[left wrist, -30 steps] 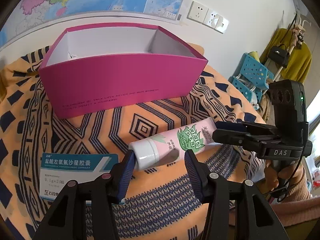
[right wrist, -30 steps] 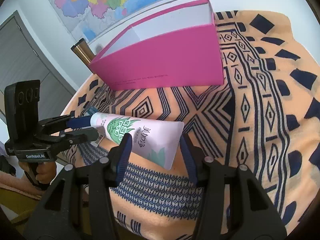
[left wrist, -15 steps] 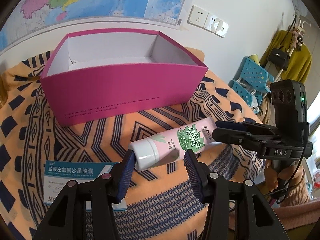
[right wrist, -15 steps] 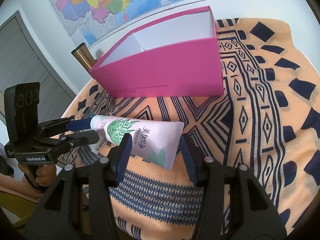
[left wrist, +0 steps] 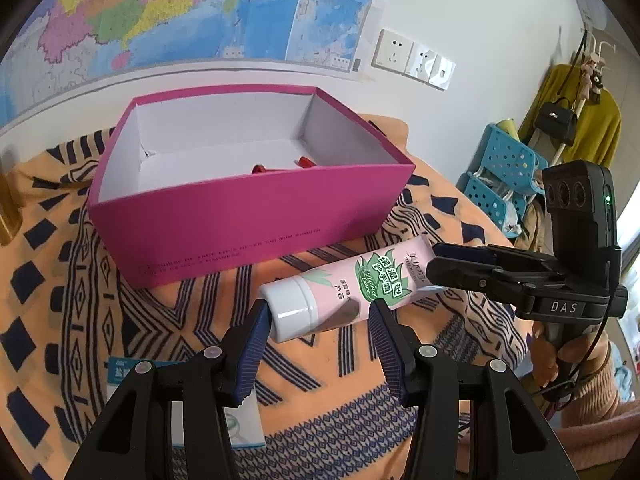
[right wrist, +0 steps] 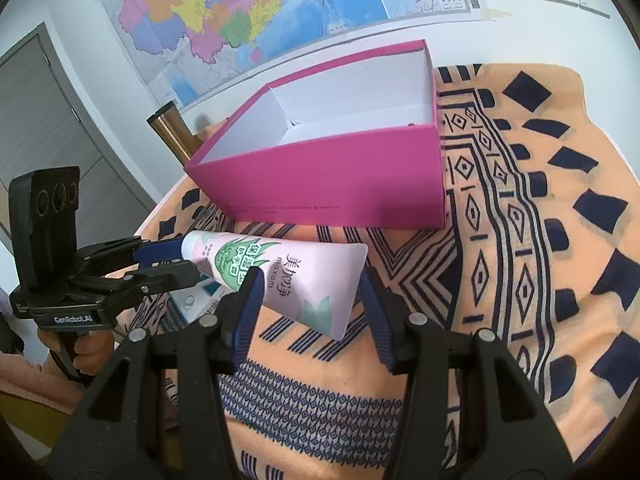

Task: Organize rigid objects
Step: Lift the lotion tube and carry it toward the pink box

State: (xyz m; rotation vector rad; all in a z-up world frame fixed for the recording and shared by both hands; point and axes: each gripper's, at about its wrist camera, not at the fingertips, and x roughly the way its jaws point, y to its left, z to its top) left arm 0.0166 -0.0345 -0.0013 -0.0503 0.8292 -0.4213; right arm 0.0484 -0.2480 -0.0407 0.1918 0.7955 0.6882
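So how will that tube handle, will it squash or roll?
The tube likely gives when squeezed: its body tapers to a flat crimped tail. The round white cap looks rigid, a firmer place to grip. Laid down it might roll slightly, though the flat tail should limit that.

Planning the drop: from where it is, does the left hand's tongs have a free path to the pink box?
Probably yes: the pink box stands open-topped just beyond the left tongs, nothing between, though both tongs carry the tube.

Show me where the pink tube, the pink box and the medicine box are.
pink tube (left wrist: pixel 384 276), left wrist view, on its printed body.
pink box (left wrist: pixel 248 220), left wrist view, on its front wall.
medicine box (left wrist: pixel 120 376), left wrist view, on its blue top edge.
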